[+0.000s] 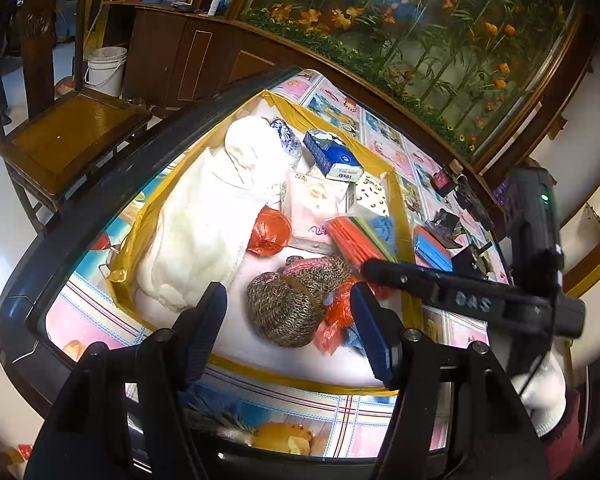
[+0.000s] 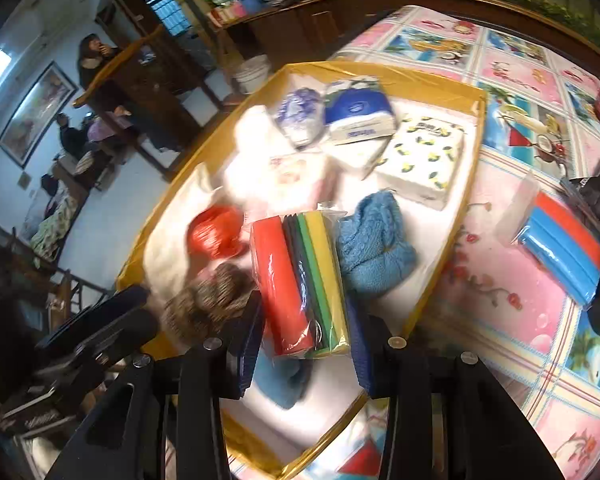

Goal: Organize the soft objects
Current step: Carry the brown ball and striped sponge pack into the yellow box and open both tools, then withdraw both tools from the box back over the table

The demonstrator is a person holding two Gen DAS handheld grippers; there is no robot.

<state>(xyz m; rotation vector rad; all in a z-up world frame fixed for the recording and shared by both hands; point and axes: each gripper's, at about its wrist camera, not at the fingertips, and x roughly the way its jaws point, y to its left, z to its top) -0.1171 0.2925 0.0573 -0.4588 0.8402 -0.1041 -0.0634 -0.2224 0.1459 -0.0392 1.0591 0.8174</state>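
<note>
A white area framed by yellow tape (image 1: 396, 204) on the table holds soft things: a white plush cloth (image 1: 204, 216), a brown knit hat (image 1: 296, 300), a red bag (image 1: 269, 231), tissue packs (image 1: 332, 156) and a blue cloth (image 2: 374, 248). My left gripper (image 1: 288, 332) is open and empty above the hat. My right gripper (image 2: 306, 344) is shut on a wrapped pack of coloured sponges (image 2: 300, 280), held over the framed area; it also shows in the left wrist view (image 1: 354, 242).
A second sponge pack, blue and orange (image 2: 560, 246), lies outside the frame on the patterned tablecloth (image 2: 512, 312). Dark small items (image 1: 448, 220) sit at the table's far edge. A wooden chair (image 1: 60, 132) and a white bucket (image 1: 106, 70) stand beyond.
</note>
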